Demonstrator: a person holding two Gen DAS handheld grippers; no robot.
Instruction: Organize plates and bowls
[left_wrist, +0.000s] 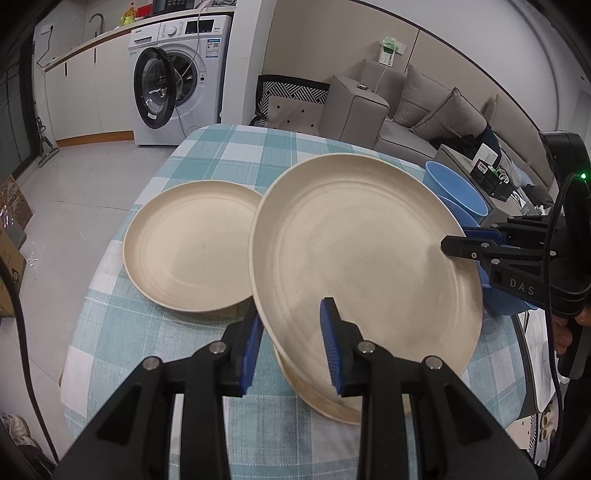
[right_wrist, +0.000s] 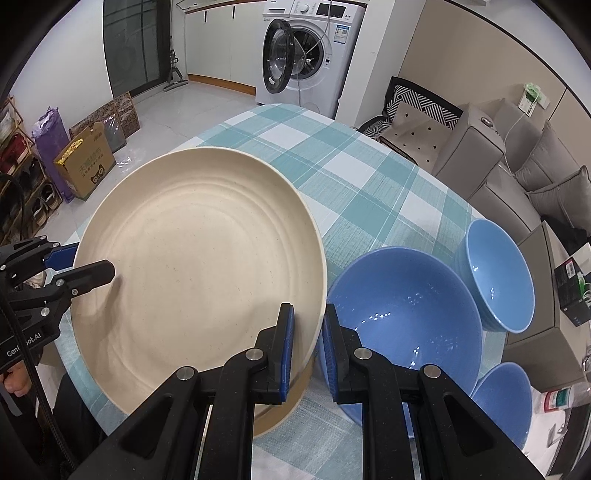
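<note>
Left wrist view, nearest first: the left gripper (left_wrist: 291, 343) has its blue pads closed on the near rim of a tilted cream plate (left_wrist: 362, 258), one finger under the rim and one on top. On that plate's far right rim the right gripper (left_wrist: 456, 243) is clamped too, so the lifted plate hangs between both tools. Directly under it, on the checked tablecloth (left_wrist: 207, 155), lies a second cream plate (left_wrist: 325, 398) of which only an edge shows. A third cream plate (left_wrist: 192, 247) rests flat on the cloth just to the left, its right rim hidden behind the lifted one. That makes three plates.

From the right wrist view, the right gripper (right_wrist: 308, 343) pinches the plate (right_wrist: 199, 266) with its jaws narrow on the rim. Beside it stand three blue bowls: a large bowl (right_wrist: 402, 314) just right of the fingers, a small bowl (right_wrist: 498, 273) beyond it, and another small one (right_wrist: 506, 402) at the near right edge of the table. The held plate covers most of the table's left side.

Farther off are a washing machine (left_wrist: 177, 77) with its door open, a grey sofa (left_wrist: 424, 110), and a cardboard box (right_wrist: 88, 162) on the floor.
</note>
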